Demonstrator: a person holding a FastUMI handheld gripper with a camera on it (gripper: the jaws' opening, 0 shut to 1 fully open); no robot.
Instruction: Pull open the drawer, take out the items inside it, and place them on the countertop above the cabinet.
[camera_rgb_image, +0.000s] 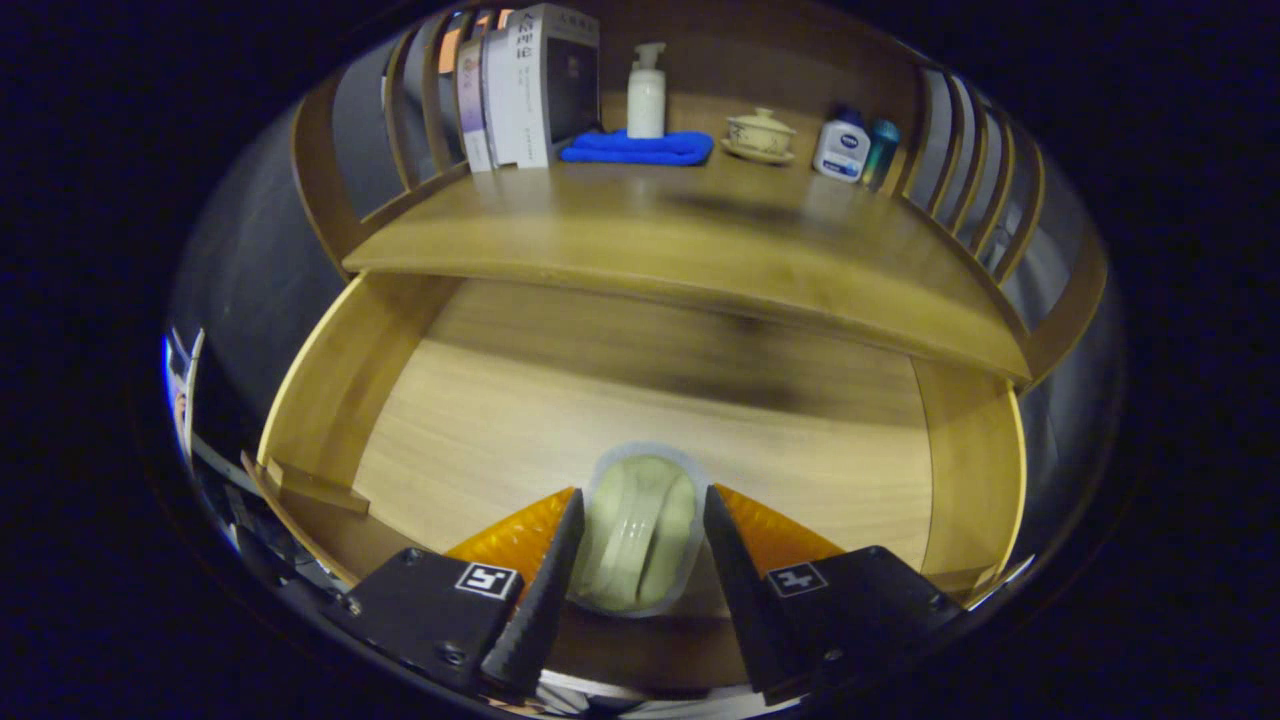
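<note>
Inside the open drawer, the claw clamped on a pale green container (both fingers touching)

A pale green item in a clear wrapper is seen between the two fingers of the gripper, both of which appear closed against its sides, above the floor of the open drawer. Beyond the fingers, at twelve o'clock, the countertop is seen, on which books at eleven o'clock, a pump bottle behind a blue cloth, a lidded cup and two small bottles at one o'clock are set.
</note>
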